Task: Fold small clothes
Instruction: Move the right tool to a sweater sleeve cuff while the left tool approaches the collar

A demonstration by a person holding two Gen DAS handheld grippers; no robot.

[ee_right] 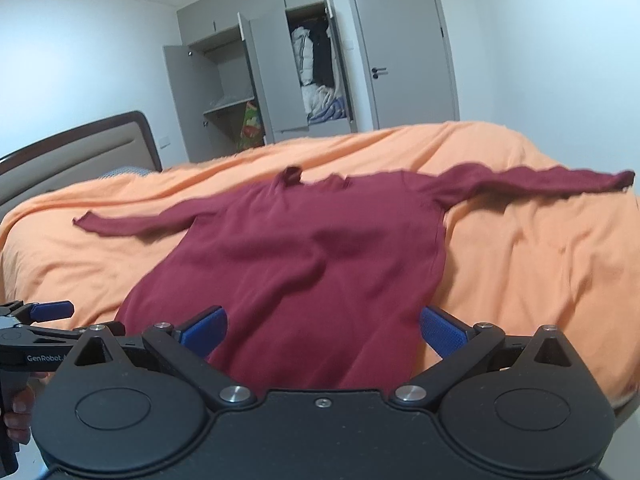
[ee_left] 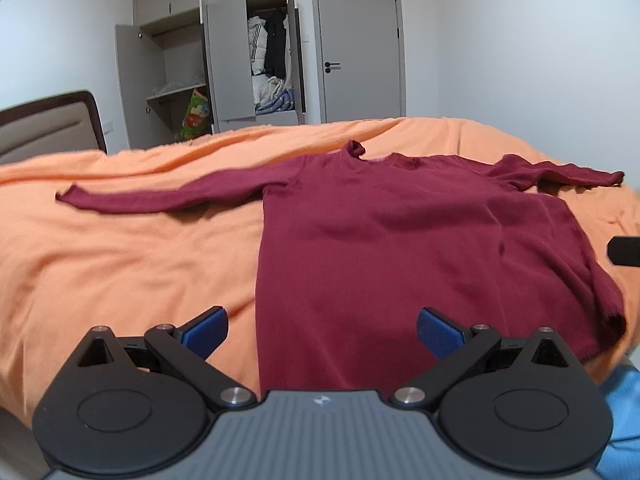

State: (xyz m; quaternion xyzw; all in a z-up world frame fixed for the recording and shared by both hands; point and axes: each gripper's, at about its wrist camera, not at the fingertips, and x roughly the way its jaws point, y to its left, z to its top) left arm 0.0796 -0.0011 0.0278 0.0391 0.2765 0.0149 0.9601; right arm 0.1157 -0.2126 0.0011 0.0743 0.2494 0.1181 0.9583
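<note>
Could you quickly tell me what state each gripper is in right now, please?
Left gripper: open, holding nothing, above the red top's hem.
Right gripper: open, empty as well.

Shirt (ee_left: 400, 248) lies flat on bed (ee_left: 120, 264), sleeves out toward 9 and 3 o'clock. Wardrobe (ee_left: 224, 60) stands behind at 12; door (ee_left: 360, 48) right of it.

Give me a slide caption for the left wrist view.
Open left gripper above a maroon long-sleeved top spread flat on an orange bedspread.
</note>
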